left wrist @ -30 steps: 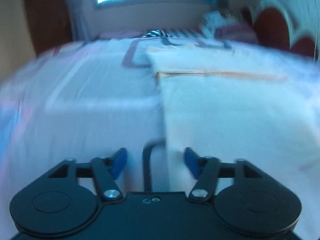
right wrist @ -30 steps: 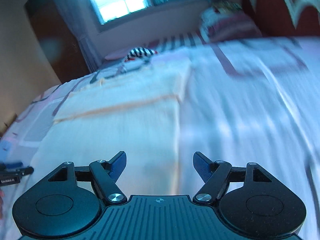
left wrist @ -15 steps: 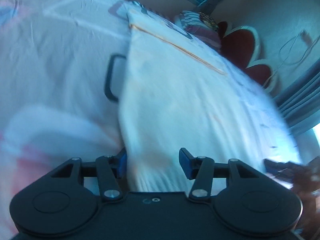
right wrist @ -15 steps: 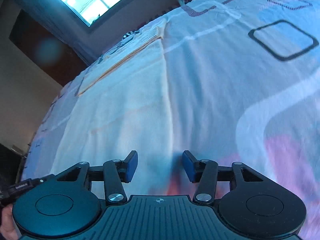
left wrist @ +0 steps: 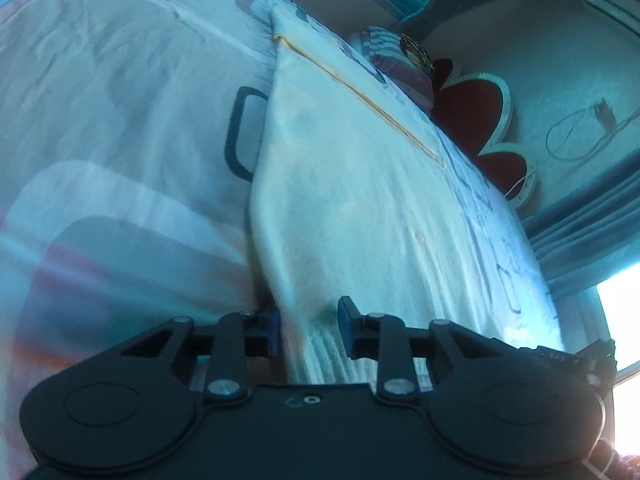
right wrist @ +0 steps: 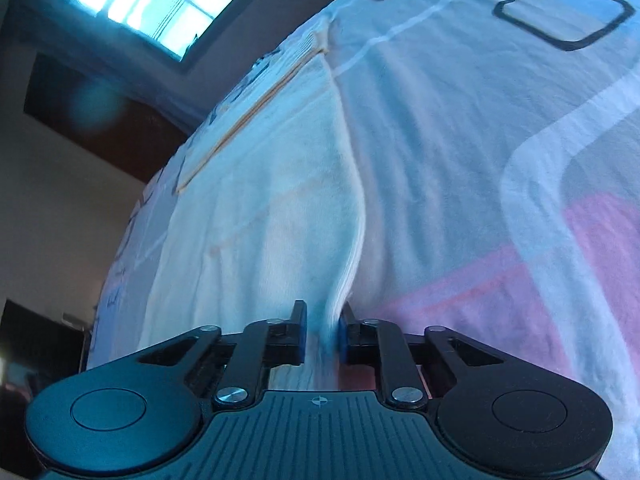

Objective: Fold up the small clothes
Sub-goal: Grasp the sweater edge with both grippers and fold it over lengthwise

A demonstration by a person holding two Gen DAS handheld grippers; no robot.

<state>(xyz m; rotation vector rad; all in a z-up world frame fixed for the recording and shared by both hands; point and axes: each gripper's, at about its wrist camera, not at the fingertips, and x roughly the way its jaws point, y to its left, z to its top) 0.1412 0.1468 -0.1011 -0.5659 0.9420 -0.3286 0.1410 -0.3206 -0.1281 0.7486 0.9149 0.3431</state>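
A cream towel-like cloth (left wrist: 352, 200) with a thin orange stripe lies flat on the patterned bedsheet (left wrist: 120, 120). My left gripper (left wrist: 307, 330) is at the cloth's near left corner; its jaws stand apart with the cloth's edge between them. In the right wrist view the same cloth (right wrist: 272, 208) runs away from me. My right gripper (right wrist: 323, 338) is shut on the cloth's near right corner, the fabric bunched between the blue pads.
The bedsheet (right wrist: 500, 140) has grey, white and pink shapes. A red and white headboard (left wrist: 480, 120) and a striped pillow (left wrist: 396, 60) stand at the bed's far end. A window (right wrist: 160, 0) is on the far wall. Curtains (left wrist: 580, 232) hang at right.
Both grippers dropped low to the cloth's near corners. The right jaws closed on the cloth's corner. The left jaws narrowed around the cloth's edge.
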